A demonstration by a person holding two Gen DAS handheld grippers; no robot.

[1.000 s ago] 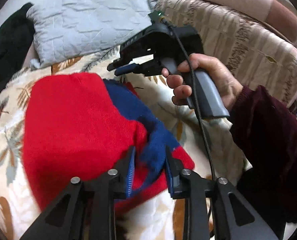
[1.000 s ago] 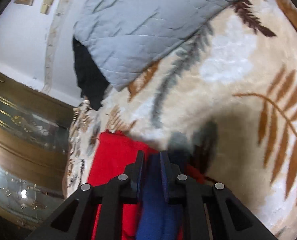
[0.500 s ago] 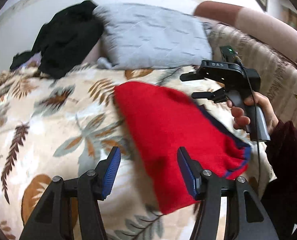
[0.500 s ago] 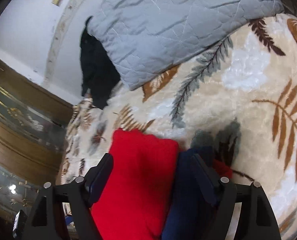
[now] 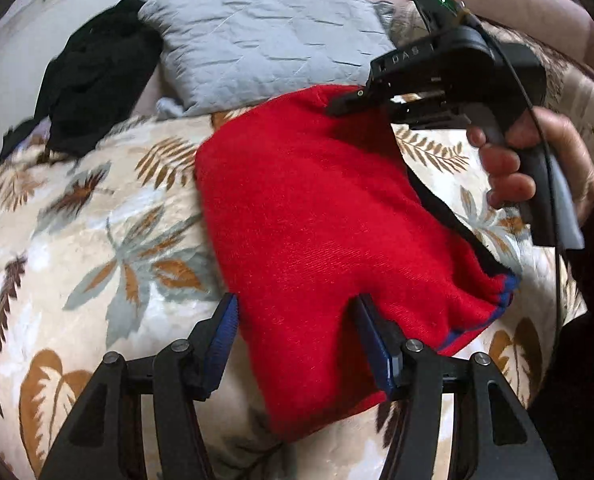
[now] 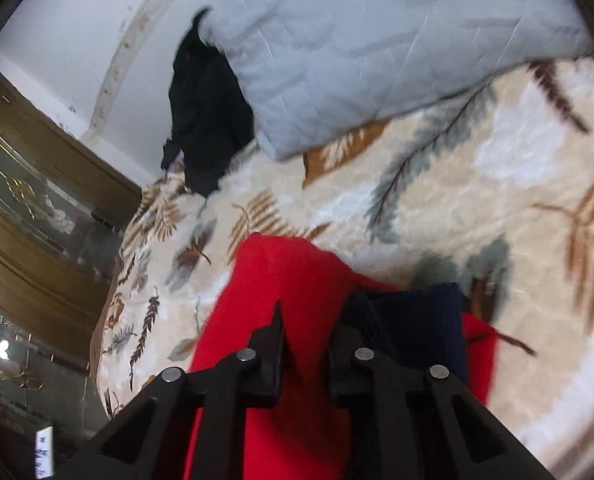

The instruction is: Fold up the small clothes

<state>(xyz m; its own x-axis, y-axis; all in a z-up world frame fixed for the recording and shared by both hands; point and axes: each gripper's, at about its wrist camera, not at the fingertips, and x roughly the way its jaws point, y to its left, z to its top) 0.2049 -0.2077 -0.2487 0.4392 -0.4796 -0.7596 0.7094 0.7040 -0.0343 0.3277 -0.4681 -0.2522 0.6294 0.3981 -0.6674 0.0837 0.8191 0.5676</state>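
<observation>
The left hand-held gripper [image 5: 295, 336] has let go and spread wide; the right hand-held gripper [image 6: 305, 338] has reopened, then closed onto the red garment's [image 5: 317, 216] far edge.

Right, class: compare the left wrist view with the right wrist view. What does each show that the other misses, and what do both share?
Only the left wrist view shows the person's right hand gripping the right tongs, which reach the far edge of the red knitted garment with dark blue trim.

Only the right wrist view shows a brown wooden cabinet with glass panels.

Both share the garment, the grey quilted pillow, the black clothing heap and the beige leaf-patterned blanket.
</observation>
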